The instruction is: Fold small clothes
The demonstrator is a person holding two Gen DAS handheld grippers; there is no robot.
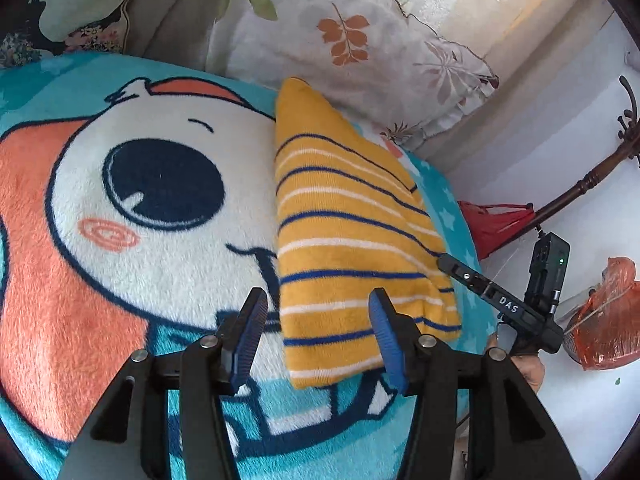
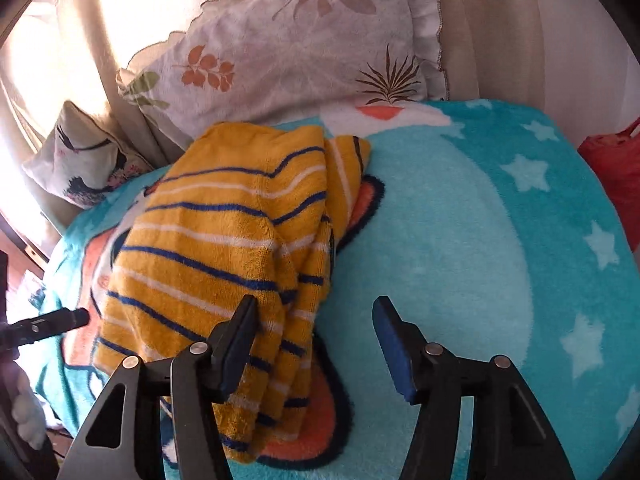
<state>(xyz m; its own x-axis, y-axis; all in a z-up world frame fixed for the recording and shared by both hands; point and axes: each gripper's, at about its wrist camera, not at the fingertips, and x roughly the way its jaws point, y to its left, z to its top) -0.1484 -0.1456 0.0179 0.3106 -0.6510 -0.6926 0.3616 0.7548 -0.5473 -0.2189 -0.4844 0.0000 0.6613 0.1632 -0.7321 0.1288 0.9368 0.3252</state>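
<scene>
Yellow striped garment [image 1: 352, 236], folded into a long narrow stack, lies on the teal cartoon blanket [image 1: 132, 184]; we note blue and white stripes running across it. In the left wrist view it occupies the centre and extends toward 12 o'clock, its far tip reaching the floral pillow [image 1: 352, 40]. Its near end sits between the two blue pads of the left gripper [image 1: 318, 334], whose tongs stand wide and hold nothing; we cannot tell whether the pads touch the cloth.

At 3 o'clock in the same view we see the right gripper [image 1: 496, 300], its dark finger tip at the garment's right edge. A red bag [image 1: 496, 226] and an orange plastic bag [image 1: 604, 316] lie beyond it on the pale floor.

In the right wrist view the garment [image 2: 224, 240] lies toward 10 o'clock, with layered edges visible along its right side. The right gripper [image 2: 316, 342] has its tongs wide, empty, with the left finger over the garment's near edge and the right finger over bare blanket [image 2: 480, 240]. The left gripper's tip [image 2: 60, 320] shows at 9 o'clock, just beside the garment. The floral pillow [image 2: 280, 52] leans at 12 o'clock.
</scene>
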